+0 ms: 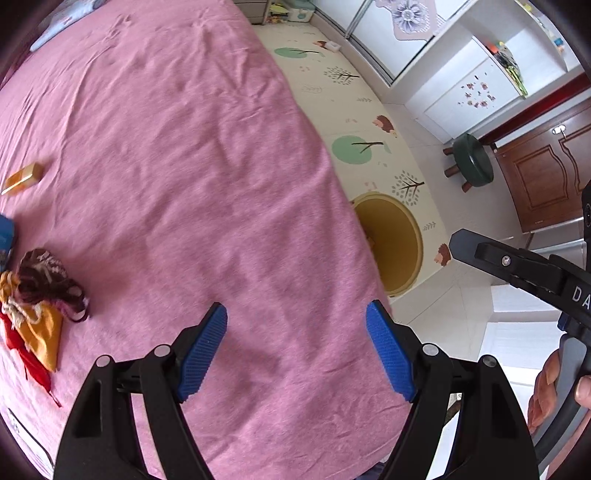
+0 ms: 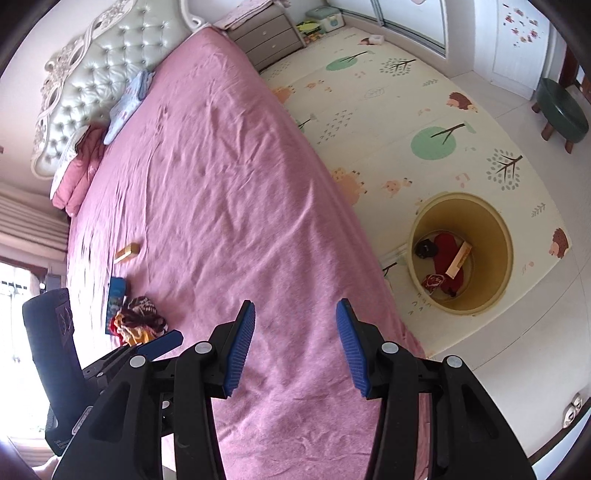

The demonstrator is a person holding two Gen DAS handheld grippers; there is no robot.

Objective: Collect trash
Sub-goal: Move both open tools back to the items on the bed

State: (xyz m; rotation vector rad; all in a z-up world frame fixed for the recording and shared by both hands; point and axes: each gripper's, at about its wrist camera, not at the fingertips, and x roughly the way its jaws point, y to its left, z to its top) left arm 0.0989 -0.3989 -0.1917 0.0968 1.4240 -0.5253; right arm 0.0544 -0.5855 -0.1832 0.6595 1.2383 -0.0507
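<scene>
My left gripper (image 1: 295, 314) hangs open over the pink bed sheet (image 1: 184, 147), with nothing between its blue pads. Trash lies on the sheet to its left: a gold box (image 1: 24, 179), a blue packet (image 1: 5, 240) and a crumpled pile of maroon, yellow and red wrappers (image 1: 40, 306). My right gripper (image 2: 295, 310) is also open and empty above the sheet's near edge. To its right a yellow bin (image 2: 495, 236) stands on the floor, holding red wrappers and a small box. The same gold box (image 2: 127, 253), blue packet (image 2: 117, 295) and wrapper pile (image 2: 138, 317) lie to the left.
A tufted headboard (image 2: 92, 74) and pillows (image 2: 77, 173) lie at the bed's far end, with a nightstand (image 2: 266, 33) beside them. A patterned play mat (image 2: 388, 110) covers the floor. A green stool (image 2: 561, 110) and a wooden door (image 1: 546, 173) are to the right.
</scene>
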